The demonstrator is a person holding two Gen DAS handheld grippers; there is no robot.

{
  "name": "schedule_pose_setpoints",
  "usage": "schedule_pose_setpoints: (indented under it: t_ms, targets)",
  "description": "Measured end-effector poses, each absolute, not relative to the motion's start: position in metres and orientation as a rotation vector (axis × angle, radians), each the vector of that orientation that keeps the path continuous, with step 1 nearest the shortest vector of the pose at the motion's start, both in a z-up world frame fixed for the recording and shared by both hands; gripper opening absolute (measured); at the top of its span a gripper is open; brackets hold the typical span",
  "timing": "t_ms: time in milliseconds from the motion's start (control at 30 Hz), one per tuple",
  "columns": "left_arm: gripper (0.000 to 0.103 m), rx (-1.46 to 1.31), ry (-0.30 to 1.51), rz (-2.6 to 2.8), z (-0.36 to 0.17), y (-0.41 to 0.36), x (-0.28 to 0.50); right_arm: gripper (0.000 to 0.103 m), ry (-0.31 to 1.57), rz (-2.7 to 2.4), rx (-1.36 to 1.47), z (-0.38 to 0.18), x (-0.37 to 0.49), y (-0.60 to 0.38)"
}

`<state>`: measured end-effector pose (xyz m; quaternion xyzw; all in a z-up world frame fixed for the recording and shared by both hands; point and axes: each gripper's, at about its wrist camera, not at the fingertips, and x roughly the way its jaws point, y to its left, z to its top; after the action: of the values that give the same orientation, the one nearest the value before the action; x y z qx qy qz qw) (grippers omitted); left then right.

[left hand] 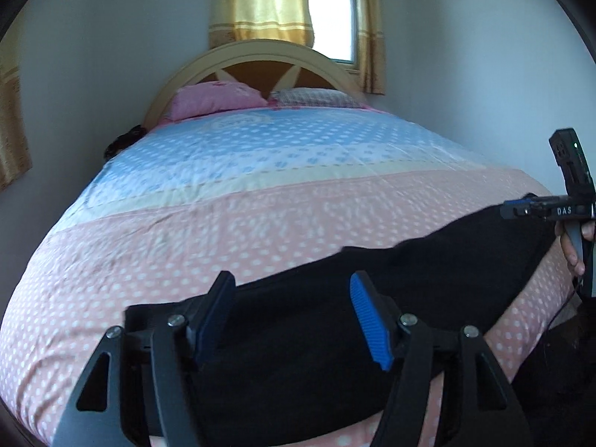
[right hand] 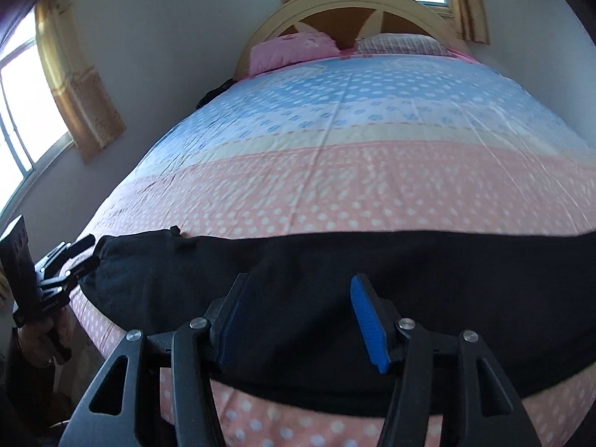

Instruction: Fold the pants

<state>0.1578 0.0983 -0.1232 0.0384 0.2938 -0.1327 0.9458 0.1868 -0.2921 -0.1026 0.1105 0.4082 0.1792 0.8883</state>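
Left gripper (left hand: 290, 313), right gripper (right hand: 298, 313) agape over black pants (right hand: 335, 260)

The black pants (left hand: 335, 320) lie flat as 1 long dark band across the foot end of the bed (left hand: 260, 193), on its pink dotted stretch and well apart from the headboard end. In the right wrist view the pants (right hand: 335, 260) run nearly the full width of the bed (right hand: 335, 171), their near edge close to the bed's foot edge, and their left end is rounded and a little rumpled, with a small tab sticking up from its far edge
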Motion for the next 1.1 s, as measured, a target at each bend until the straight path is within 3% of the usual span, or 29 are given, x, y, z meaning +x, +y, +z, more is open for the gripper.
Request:
schedule_pose_setpoints:
  t_ms: [300,333,533,700,933,1000,1067,1100]
  targets:
    - [0.066,0.113,0.649,-0.562,-0.138,-0.025,0.145,0.054,0.921,0.184,0.582,-0.150,0.143,-0.414]
    - [0.063,0.121,0.654,-0.582,-0.139,-0.034,0.144,0.050,0.926,0.183,0.622,-0.156,0.143,-0.420]
    - [0.049,0.195,0.694,-0.648,-0.151,-0.070,0.137,0.049,0.933,0.214,0.753,-0.177,0.157,-0.428]
    - [0.048,0.227,0.714,-0.650,-0.156,-0.083,0.138,0.037,0.898,0.188,0.783,-0.180,0.164,-0.433]
    - [0.048,0.269,0.738,-0.675,-0.168,-0.093,0.131,0.010,0.891,0.147,0.772,-0.185,0.162,-0.438]
    - [0.041,0.277,0.748,-0.669,-0.172,-0.094,0.132,0.007,0.887,0.147,0.757,-0.181,0.159,-0.437]
    - [0.013,0.281,0.764,-0.669,-0.174,-0.094,0.134,0.006,0.864,0.151,0.738,-0.175,0.154,-0.439]
    - [0.013,0.283,0.765,-0.662,-0.175,-0.093,0.136,0.005,0.848,0.156,0.727,-0.170,0.152,-0.439]
